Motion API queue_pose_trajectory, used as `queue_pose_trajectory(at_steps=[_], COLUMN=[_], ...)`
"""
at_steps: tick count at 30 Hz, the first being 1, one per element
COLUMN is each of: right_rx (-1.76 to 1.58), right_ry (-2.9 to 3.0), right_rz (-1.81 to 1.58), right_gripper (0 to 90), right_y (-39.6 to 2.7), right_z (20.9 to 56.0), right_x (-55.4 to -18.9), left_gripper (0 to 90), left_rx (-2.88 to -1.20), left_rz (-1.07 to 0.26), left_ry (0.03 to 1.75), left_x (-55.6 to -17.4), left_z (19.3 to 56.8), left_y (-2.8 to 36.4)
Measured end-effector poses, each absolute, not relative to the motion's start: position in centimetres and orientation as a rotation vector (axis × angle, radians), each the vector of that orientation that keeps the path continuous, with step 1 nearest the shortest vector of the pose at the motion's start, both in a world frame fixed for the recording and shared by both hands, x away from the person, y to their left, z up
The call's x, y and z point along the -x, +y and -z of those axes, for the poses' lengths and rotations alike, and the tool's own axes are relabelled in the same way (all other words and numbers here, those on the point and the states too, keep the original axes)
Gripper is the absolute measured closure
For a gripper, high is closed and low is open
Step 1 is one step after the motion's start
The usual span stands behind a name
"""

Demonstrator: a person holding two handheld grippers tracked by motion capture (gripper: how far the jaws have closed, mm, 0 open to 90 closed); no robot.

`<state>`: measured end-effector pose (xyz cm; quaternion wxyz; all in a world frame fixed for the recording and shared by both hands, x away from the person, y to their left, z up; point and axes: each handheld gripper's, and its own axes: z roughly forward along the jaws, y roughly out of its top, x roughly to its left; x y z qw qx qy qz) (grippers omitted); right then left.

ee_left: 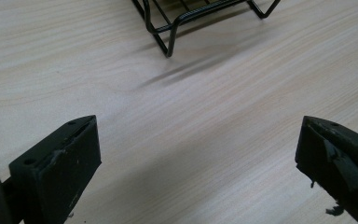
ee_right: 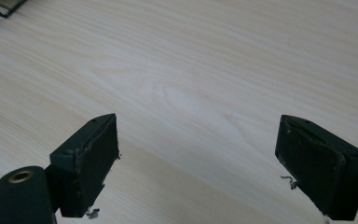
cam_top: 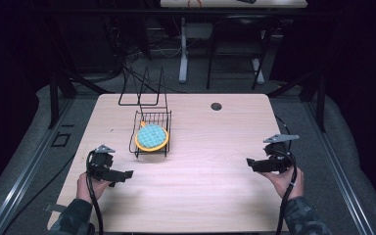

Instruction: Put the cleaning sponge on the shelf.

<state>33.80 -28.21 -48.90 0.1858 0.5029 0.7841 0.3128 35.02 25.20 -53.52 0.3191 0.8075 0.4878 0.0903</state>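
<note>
A black wire rack [cam_top: 152, 128] stands on the light wooden table [cam_top: 196, 196], left of centre. In it leans a round plate [cam_top: 152, 137] with an orange rim and a pale blue-green middle. My left gripper [cam_top: 127, 173] hovers low near the table's front left, held in a hand, its tips pointing right. In the left gripper view its jaws stand wide apart over bare wood, the rack's foot [ee_left: 168, 44] ahead. My right gripper [cam_top: 249, 162] is at the front right, pointing left. Its jaws are also wide, with nothing between them.
A folded black wire frame [cam_top: 143, 90] stands behind the rack near the table's far edge. A small round hole [cam_top: 216, 106] sits in the tabletop at the back. Beyond the table are a desk's legs and cables on the floor.
</note>
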Motion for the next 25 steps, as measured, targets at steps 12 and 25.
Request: queue_pose_trajectory(at_steps=[12, 25], right_rx=[-1.535, -1.515], right_ry=[2.231, 2.293], right_rz=[-0.777, -0.712], right_gripper=[5.1, 0.0], right_y=[-30.9, -30.8], right_z=[51.5, 52.2], right_x=[-32.5, -32.8], left_gripper=[0.2, 0.3], left_rx=[-2.135, -2.146], left_rz=[-0.239, -0.232], left_ry=[1.273, 1.270], left_x=[-35.4, -35.6], left_z=[53.6, 53.7], left_y=[24.8, 24.7])
